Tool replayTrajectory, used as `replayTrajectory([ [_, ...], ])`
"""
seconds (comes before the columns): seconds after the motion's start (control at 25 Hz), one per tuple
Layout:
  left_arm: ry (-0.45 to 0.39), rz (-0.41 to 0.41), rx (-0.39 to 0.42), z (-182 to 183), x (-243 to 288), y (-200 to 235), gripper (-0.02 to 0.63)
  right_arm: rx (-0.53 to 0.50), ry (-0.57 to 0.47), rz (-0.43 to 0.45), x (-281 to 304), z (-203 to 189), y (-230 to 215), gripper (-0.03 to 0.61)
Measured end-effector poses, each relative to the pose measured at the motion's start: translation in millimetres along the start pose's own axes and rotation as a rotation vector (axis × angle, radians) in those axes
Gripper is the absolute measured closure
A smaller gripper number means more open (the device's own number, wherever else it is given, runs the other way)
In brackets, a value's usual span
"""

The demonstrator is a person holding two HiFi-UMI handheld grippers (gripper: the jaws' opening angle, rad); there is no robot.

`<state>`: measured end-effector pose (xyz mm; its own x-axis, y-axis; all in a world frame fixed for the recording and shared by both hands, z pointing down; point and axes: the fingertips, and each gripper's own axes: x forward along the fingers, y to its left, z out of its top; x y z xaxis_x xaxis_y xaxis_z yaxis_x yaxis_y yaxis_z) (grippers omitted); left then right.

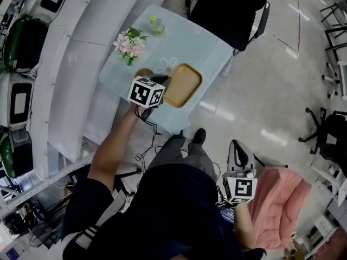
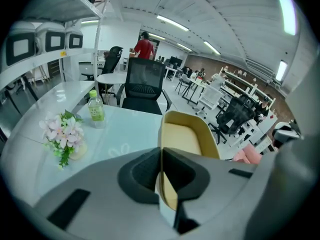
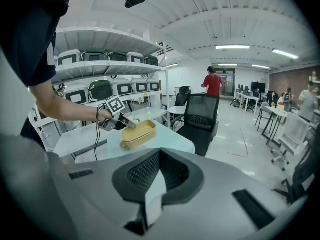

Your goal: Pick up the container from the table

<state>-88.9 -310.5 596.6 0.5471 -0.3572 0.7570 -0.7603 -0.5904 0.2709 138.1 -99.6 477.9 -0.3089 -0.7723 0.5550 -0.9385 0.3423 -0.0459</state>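
- Tan, plastic-looking container, shallow and apparently empty, so it's judged light and fairly stiff. The thin wall might flex a bit, and the smooth rim could slip.
- The rim of a short end is reckoned the best place to grab it.
- That's where it's pinched: the left gripper is clamped onto the near wall, one jaw inside and one outside.
- The container is found at the near corner of the pale table, well apart from the flowers.
- The right gripper is held low, well away from the table, jaws closed with nothing between them.
- With a one-sided pinch, some tipping is to be expected on the lift.
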Motion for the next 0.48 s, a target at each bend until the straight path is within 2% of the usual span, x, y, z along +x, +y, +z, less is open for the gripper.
replayTrajectory([
  [0.48,-0.028,-0.069,0.048,11.8,-52.6,-38.7,0.597,-0.003,-0.015,0.002,-12.0,-2.2,4.2,0.577],
])
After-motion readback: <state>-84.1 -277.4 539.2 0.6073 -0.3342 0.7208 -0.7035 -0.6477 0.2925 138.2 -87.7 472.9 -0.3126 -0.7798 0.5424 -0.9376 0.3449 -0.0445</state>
